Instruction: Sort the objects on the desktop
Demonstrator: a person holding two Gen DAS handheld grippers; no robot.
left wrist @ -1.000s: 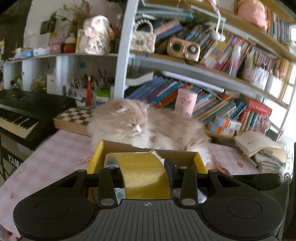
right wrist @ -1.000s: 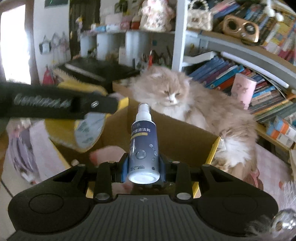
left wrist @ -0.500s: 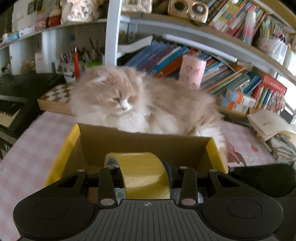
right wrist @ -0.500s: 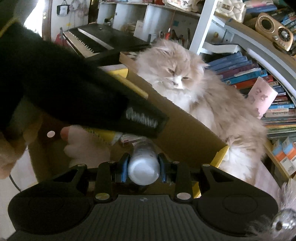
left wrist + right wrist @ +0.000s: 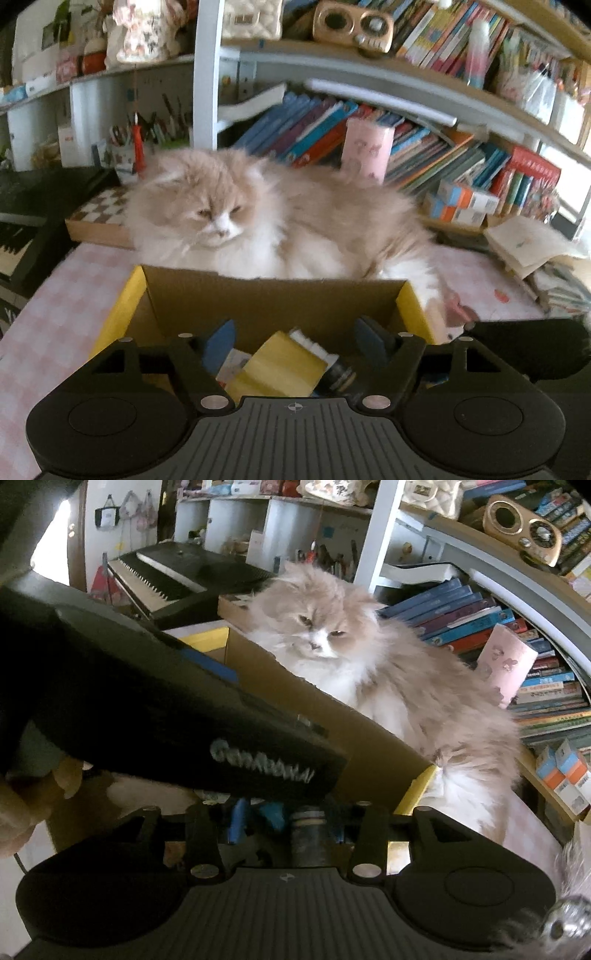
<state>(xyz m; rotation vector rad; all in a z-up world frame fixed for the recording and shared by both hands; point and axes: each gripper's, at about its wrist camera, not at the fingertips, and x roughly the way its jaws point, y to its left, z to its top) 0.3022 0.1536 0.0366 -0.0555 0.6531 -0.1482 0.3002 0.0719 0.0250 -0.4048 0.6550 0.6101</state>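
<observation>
The roll of yellow tape (image 5: 280,365) is lying in the cardboard box (image 5: 273,299) at lower centre of the left view, free between the widening jaws of the left hand-held gripper (image 5: 295,341), evidently let go for sorting. The spray bottle (image 5: 308,836) is sitting low in the right view between the right hand-held gripper (image 5: 286,821)'s narrowly parting jaws. A fluffy cat (image 5: 258,221) is lying on the pink checked tabletop (image 5: 62,306) behind the box.

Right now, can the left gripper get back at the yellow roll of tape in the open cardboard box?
Probably yes. The left gripper hangs right above the yellow roll of tape in the open cardboard box, its jaws opening, nothing between them and the roll.
</observation>
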